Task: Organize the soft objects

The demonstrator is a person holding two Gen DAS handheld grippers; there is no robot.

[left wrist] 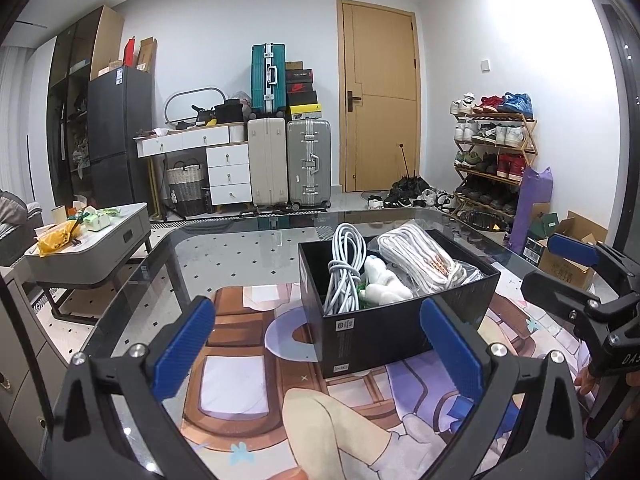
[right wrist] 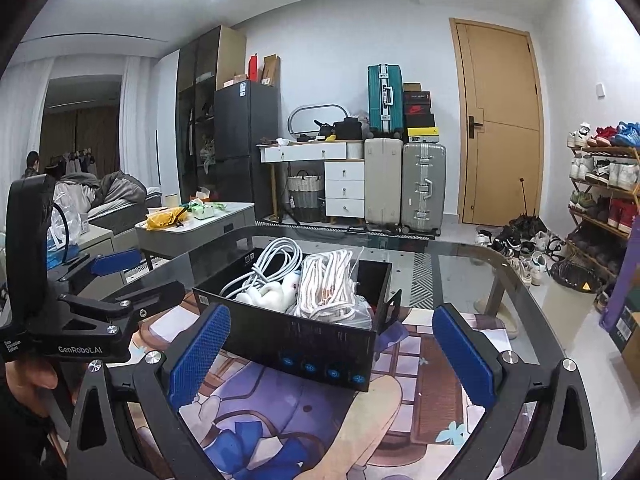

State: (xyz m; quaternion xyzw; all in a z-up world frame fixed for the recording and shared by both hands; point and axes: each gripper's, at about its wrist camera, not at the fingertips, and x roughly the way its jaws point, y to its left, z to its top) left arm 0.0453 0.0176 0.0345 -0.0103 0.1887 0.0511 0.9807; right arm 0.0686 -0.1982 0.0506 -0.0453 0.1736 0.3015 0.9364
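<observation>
**A:** What have I got in front of me?

**B:** From my left wrist view, the left gripper [left wrist: 316,348] is spread wide with nothing between its blue pads [left wrist: 182,344]. It hangs over the printed mat [left wrist: 240,360] on the glass counter [left wrist: 224,248], just short of the black box [left wrist: 380,332].

**A:** And my other side?

**B:** The right gripper [right wrist: 332,352] is spread just as wide and holds nothing. The box [right wrist: 304,340] sits ahead of it, between the lines of its two fingers but apart from them. Each gripper shows at the edge of the other's view: the right one [left wrist: 576,276] at the right edge of the left view, the left one [right wrist: 108,280] at the left edge of the right view.

**A:** Where are the soft things?

**B:** All inside the box. A coil of pale grey cable [left wrist: 346,268] stands along the left side, a small white plush toy [left wrist: 384,284] lies in the middle, and a bundle of white rope [left wrist: 420,256] in a clear plastic bag fills the right side. The right view shows the same order: cable [right wrist: 276,260], plush [right wrist: 276,290], rope [right wrist: 328,284].

**A:** Is anything else on the counter?

**B:** I can only make out the mat under the box.
</observation>
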